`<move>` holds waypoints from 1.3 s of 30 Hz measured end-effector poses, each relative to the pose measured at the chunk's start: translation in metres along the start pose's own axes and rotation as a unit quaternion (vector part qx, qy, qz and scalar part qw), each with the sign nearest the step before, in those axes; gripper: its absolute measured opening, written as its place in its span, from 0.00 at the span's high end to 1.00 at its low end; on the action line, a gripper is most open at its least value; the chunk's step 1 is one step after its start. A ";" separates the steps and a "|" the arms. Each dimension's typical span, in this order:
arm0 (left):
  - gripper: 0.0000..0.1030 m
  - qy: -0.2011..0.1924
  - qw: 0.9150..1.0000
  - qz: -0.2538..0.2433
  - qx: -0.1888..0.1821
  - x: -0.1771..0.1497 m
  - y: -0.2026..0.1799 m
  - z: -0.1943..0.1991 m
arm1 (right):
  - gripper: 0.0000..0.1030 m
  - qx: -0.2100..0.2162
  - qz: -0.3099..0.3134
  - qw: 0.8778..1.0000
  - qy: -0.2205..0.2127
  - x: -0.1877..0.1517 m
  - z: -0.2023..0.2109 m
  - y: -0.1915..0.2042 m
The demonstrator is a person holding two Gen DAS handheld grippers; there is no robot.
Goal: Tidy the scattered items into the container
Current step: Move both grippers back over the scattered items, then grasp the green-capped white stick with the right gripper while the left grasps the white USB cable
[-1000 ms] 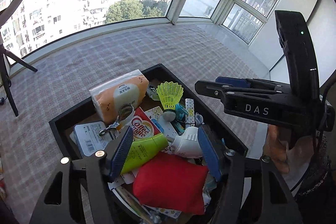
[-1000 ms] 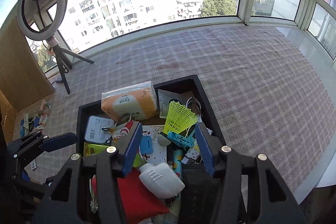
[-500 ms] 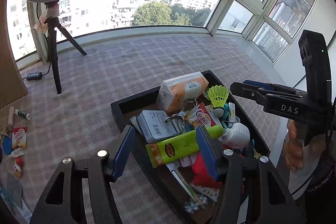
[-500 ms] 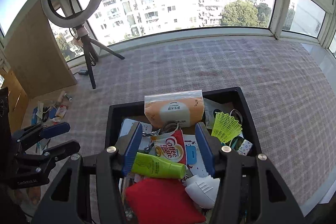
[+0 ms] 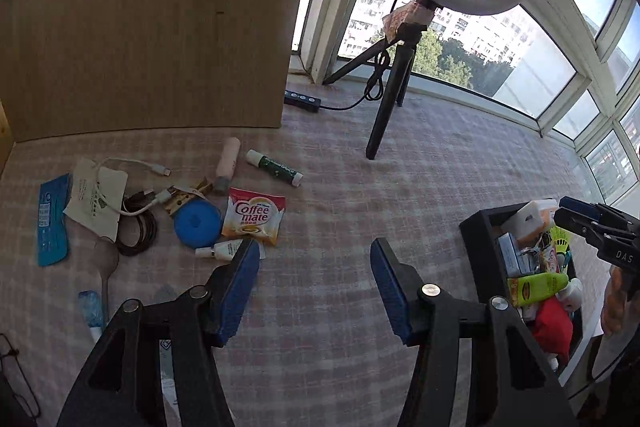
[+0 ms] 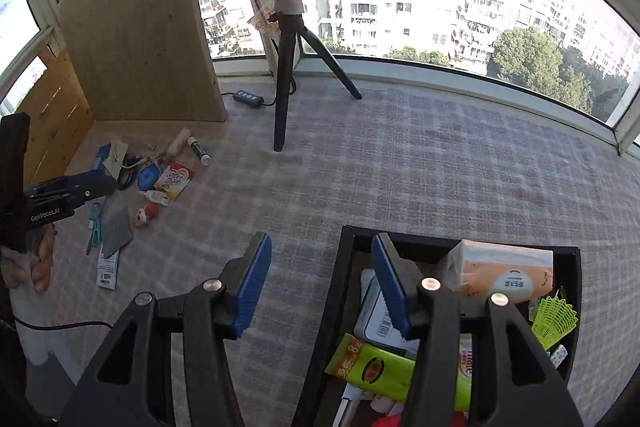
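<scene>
A black box (image 5: 478, 231) at the right holds several items, among them a tissue pack (image 6: 504, 271), a green tube (image 6: 380, 371) and a yellow-green shuttlecock (image 6: 554, 319). Scattered items lie on the checked cloth at the left: a Coffee mate sachet (image 5: 254, 221), a blue round tin (image 5: 197, 225), a glue stick (image 5: 274, 167), cables (image 5: 138, 223) and a blue packet (image 5: 51, 223). My left gripper (image 5: 314, 287) is open and empty above the cloth between pile and box. My right gripper (image 6: 320, 287) is open and empty over the box's left rim (image 6: 346, 251).
A ring light on a black tripod (image 5: 390, 99) stands behind the pile, with its cable and switch (image 5: 303, 101) on the cloth. A wooden panel (image 5: 140, 27) rises at the back left. Windows line the far edge.
Both grippers have swung left, away from above the box. The left one now faces the scattered pile; the right one is over the box's left rim. Both stay open and empty.
</scene>
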State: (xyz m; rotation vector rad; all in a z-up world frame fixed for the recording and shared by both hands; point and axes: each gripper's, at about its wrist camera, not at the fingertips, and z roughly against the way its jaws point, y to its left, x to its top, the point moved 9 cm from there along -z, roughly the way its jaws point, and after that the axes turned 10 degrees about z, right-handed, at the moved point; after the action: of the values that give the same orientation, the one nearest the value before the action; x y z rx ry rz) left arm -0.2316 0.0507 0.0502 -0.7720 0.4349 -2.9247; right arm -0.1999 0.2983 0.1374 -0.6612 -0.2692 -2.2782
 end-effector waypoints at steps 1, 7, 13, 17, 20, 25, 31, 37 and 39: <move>0.47 -0.001 1.000 -0.004 0.012 0.009 0.014 0.001 | 0.50 0.004 0.013 1.000 0.003 0.006 -0.008 0.010; 0.47 0.016 0.997 -0.035 0.061 0.059 0.081 -0.008 | 0.51 0.033 0.079 0.996 0.019 0.041 -0.051 0.070; 0.47 0.071 0.993 -0.040 0.082 0.087 0.132 -0.046 | 0.51 0.058 0.124 0.990 0.044 0.073 -0.100 0.117; 0.47 0.118 0.989 -0.039 0.085 0.093 0.154 -0.080 | 0.51 0.066 0.142 0.986 0.062 0.090 -0.132 0.136; 0.47 0.142 0.986 -0.035 0.086 0.096 0.165 -0.102 | 0.56 0.072 0.145 0.984 0.076 0.099 -0.155 0.143; 0.48 0.179 0.978 -0.047 0.097 0.086 0.175 -0.131 | 0.66 0.088 0.130 0.982 0.103 0.105 -0.192 0.146; 0.53 0.212 0.970 -0.061 0.098 0.067 0.178 -0.149 | 0.68 0.111 0.135 0.977 0.124 0.107 -0.221 0.157; 0.70 0.214 0.971 -0.054 0.086 0.060 0.176 -0.152 | 0.68 0.104 0.164 0.971 0.139 0.105 -0.240 0.173; 0.81 0.214 0.972 -0.047 0.083 0.058 0.175 -0.151 | 0.70 0.102 0.170 0.969 0.145 0.102 -0.246 0.178</move>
State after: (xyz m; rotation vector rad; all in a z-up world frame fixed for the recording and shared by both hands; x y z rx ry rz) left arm -0.3550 -0.0878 -0.0998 -0.1381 0.1774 -3.1600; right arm -0.2282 0.0191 -0.0170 -0.2390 -0.2255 -1.9519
